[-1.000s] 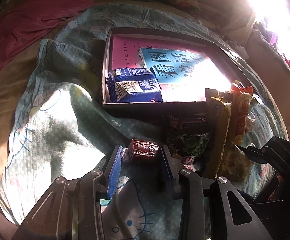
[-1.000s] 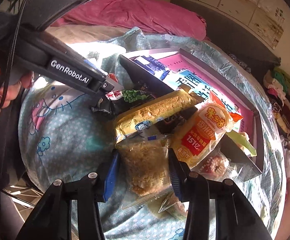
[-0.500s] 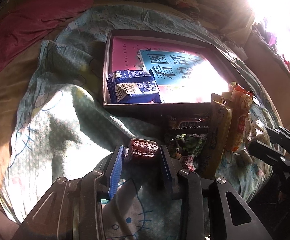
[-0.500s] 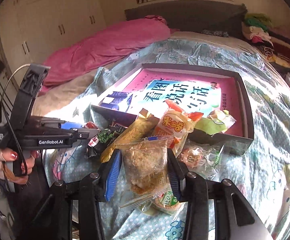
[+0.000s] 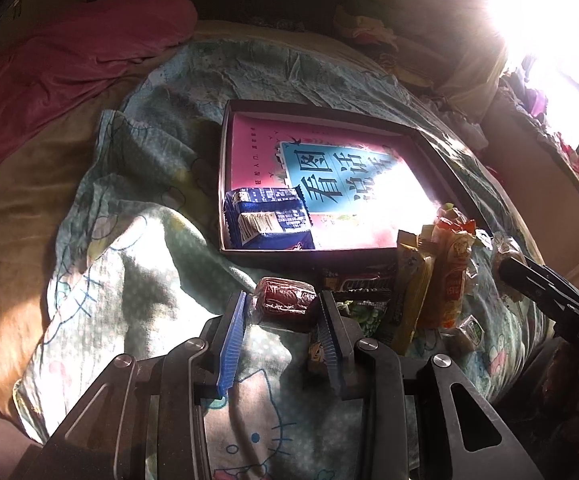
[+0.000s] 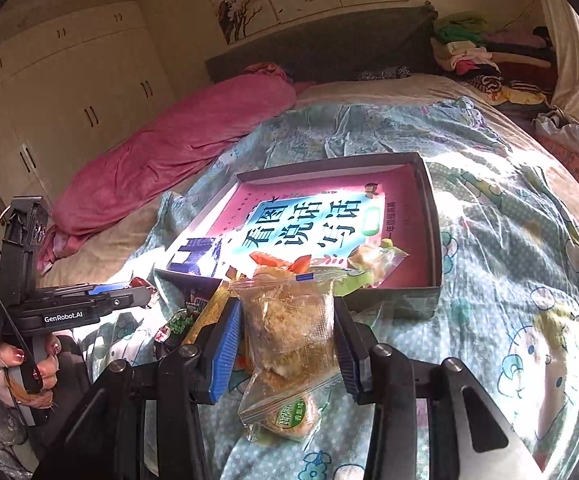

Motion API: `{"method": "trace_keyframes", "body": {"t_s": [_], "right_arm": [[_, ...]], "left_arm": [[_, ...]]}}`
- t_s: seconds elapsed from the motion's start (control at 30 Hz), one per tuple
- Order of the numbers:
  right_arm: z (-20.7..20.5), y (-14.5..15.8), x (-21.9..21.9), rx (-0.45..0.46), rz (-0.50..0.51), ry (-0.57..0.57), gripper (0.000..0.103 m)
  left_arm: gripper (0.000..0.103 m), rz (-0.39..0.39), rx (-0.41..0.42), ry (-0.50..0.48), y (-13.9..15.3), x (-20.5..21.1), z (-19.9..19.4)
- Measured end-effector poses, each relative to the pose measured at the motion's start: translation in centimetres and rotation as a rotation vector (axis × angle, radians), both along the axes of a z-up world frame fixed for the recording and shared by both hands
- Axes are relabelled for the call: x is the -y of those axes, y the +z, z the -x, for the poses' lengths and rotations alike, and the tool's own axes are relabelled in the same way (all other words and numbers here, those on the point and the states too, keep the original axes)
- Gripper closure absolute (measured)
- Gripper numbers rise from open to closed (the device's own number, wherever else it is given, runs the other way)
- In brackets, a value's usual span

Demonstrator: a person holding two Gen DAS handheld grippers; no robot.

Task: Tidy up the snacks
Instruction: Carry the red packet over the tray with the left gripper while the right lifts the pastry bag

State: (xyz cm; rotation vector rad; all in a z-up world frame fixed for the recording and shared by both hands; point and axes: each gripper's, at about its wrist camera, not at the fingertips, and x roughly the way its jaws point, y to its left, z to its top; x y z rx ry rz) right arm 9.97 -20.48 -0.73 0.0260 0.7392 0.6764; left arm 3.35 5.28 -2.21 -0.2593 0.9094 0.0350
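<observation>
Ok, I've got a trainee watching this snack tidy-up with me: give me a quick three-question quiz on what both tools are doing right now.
1. What does the left tool grip?
2. True or false: the right tool is empty.
3. Which snack lies in the near left corner of the box? A) blue packet B) orange packet C) green packet

Key:
1. A small red-wrapped snack.
2. False: it grips a clear bag of brownish snacks.
3. A, the blue packet.
</observation>
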Motion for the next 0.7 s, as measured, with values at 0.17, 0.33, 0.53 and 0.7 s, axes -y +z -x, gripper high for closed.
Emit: {"method": "trace_keyframes", "body": {"t_s": [0.17,0.33,0.53,0.7], "right_arm": [[-0.4,0.5,0.9,0.029,-0.007,-0.039,0.059],[-0.8,0.7,1.5,0.036,-0.014,-0.064,0.059],[-1.1,1.1,2.2,0.051,-0.020,-0.094,0.059],[-1.5,1.1,2.4,0.054,-0.022,-0.104,0.059]], "left_arm": [[0.066,0.014,0.041,0.019,0.9,-0.6,0.1],[0.066,0.015,0.062,0.030,1.4,-0.8,0.4],[0.066,0.033,0.079,0.043,1.8,-1.3,0.2],[0.066,0.039,0.090,0.049,2.1,-1.4,-0.3]]}}
